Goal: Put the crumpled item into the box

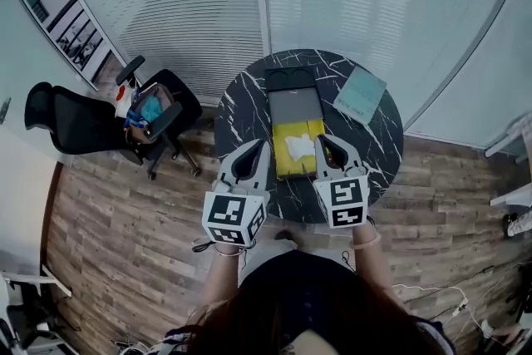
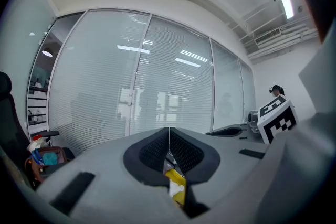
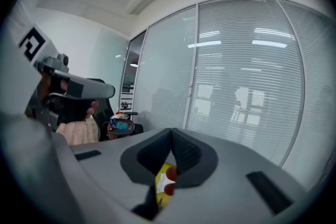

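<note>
**Q:** Head view first. Where is the crumpled item (image 1: 299, 146)?

**A:** It lies in the near, yellow-lined end of the box (image 1: 284, 165). It is small and white, creased into uneven folds, and stands out pale against the yellow.

**Q:** And the box itself?

**A:** It is long and narrow, and it lies on the round black marble table (image 1: 241, 108). Beyond the yellow part comes a grey stretch, then a dark section at the far end. A pale green notebook (image 1: 360, 95) lies apart to its right.

**Q:** The grippers?

**A:** The left gripper (image 1: 254, 149) is just left of the box's near end and the right gripper (image 1: 326, 142) just right of it, so the box is between them. In the left gripper view the jaws meet at the tips with nothing clamped, and a sliver of yellow and white shows below them. The right gripper view shows the same: the jaws are pressed together and empty, above yellow and white.

**Q:** Anything off the table?

**A:** A black office chair (image 1: 75, 120) stands on the wood floor to the left.
</note>
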A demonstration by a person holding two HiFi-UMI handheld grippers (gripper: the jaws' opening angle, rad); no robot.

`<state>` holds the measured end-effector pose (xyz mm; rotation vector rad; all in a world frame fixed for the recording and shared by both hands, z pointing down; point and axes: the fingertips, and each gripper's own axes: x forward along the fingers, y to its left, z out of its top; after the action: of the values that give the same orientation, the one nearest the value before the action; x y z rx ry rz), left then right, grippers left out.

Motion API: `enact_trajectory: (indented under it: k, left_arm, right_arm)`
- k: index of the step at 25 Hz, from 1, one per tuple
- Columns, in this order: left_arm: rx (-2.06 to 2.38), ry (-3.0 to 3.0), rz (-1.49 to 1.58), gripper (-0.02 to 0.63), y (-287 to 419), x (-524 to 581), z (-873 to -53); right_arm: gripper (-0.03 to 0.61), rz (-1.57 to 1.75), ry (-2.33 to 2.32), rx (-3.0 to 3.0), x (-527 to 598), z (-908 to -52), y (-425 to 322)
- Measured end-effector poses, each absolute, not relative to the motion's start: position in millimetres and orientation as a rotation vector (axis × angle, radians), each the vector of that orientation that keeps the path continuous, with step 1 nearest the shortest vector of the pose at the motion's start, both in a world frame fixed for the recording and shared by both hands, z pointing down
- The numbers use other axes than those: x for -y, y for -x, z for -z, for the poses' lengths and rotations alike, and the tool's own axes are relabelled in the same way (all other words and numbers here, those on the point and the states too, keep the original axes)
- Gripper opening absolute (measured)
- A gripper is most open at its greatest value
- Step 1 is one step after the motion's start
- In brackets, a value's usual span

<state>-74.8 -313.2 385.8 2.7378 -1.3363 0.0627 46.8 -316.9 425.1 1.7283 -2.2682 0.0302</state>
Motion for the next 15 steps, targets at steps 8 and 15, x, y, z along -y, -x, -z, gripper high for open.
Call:
enact_trajectory:
  k: [8,15]
  left_arm:
    - [1.364,-2.742,-0.066,0.028,62,289,-380]
    - [1.395,-2.742,-0.079,0.028,50,256,-379]
  right_arm:
    - [0.025,0.024,-1.718,2.343,285,-400,-47]
    - [0.025,0.057,-1.703,2.387,251,-389,-55]
